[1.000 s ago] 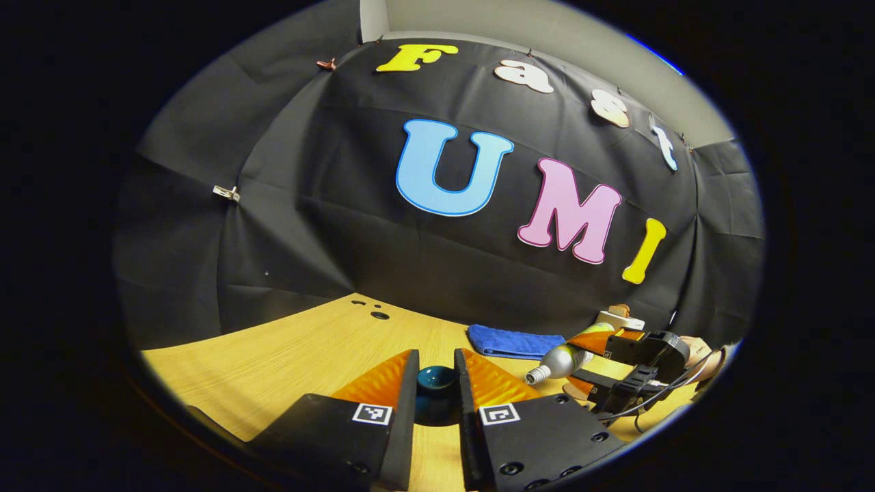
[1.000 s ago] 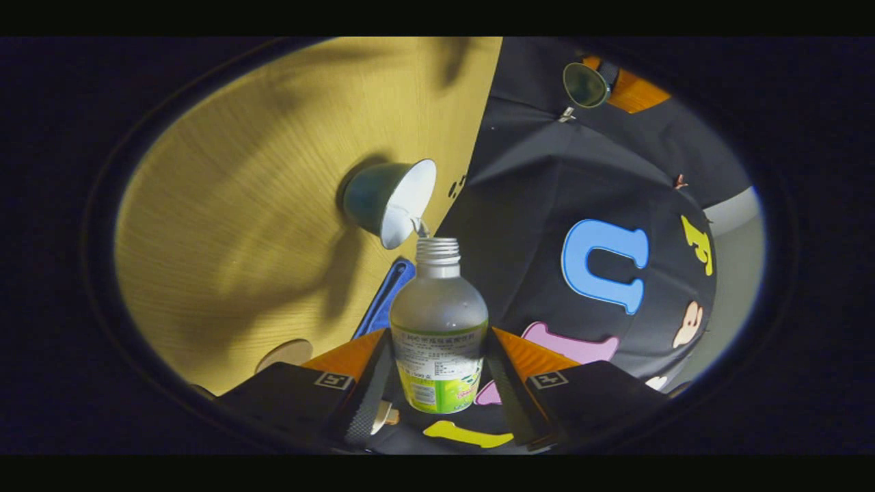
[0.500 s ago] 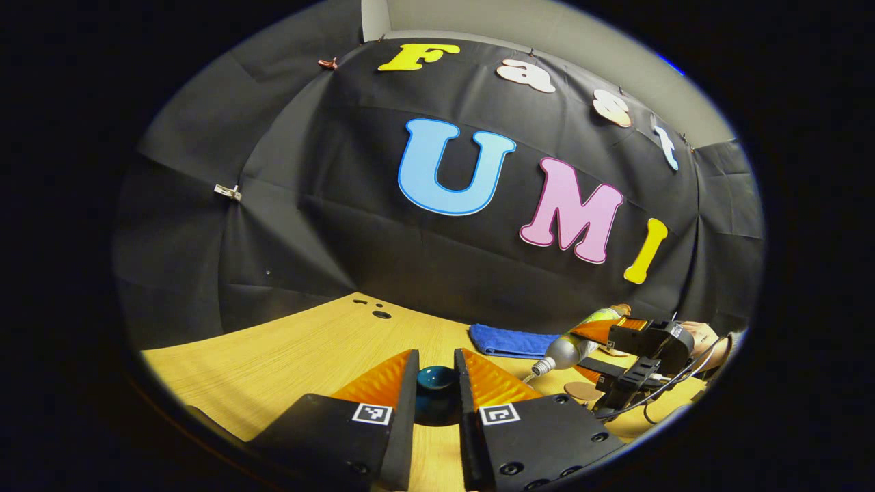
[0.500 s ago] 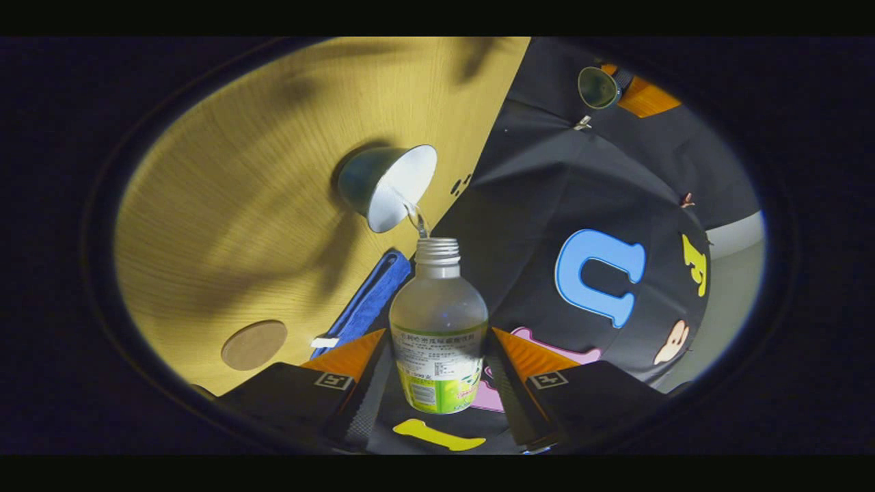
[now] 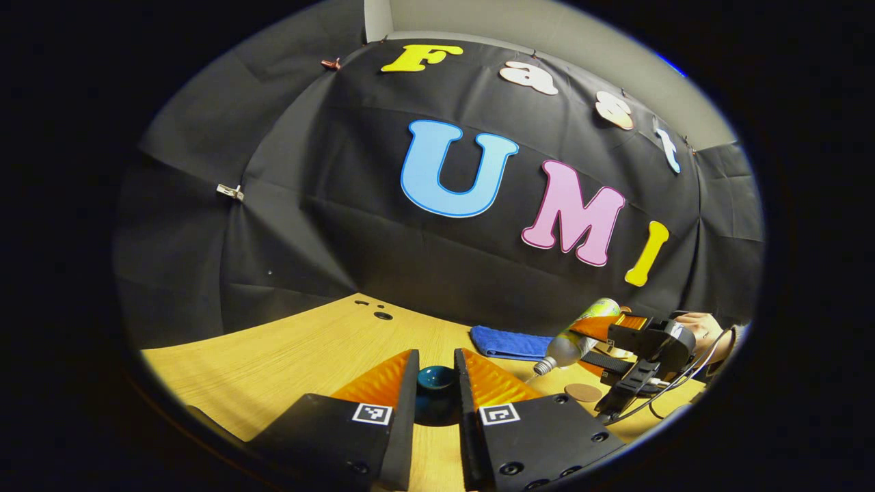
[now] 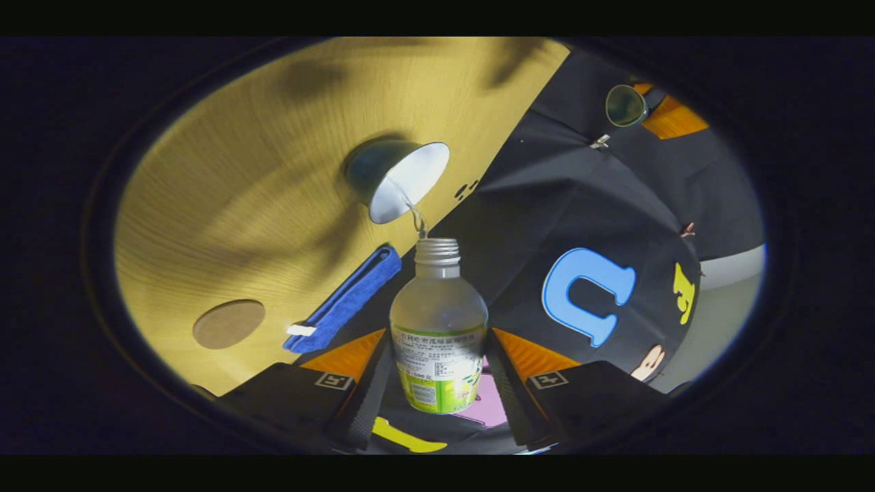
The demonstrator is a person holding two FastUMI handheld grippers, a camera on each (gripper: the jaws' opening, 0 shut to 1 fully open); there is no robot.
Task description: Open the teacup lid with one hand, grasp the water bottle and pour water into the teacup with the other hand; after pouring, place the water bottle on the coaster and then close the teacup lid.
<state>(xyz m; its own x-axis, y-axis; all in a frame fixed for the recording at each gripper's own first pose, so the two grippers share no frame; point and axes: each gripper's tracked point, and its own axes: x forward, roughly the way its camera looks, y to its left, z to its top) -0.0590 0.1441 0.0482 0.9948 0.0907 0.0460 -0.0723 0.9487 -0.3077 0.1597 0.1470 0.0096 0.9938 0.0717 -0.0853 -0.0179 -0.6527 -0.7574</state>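
**A:** Was there any readable text in there?

**B:** Not really. The water bottle (image 6: 438, 321) had a green-and-white label (image 6: 437, 372) with rows of tiny print, way too small and blurry to make out. Other than that, just square black-and-white marker tags (image 5: 372, 413), no letters or numbers on them: one on each finger of the left gripper (image 5: 435, 359), and the same on the right gripper (image 6: 437, 335).

Warm, dim light, soft shadows on the table (image 6: 225, 205), fisheye-bent edges.
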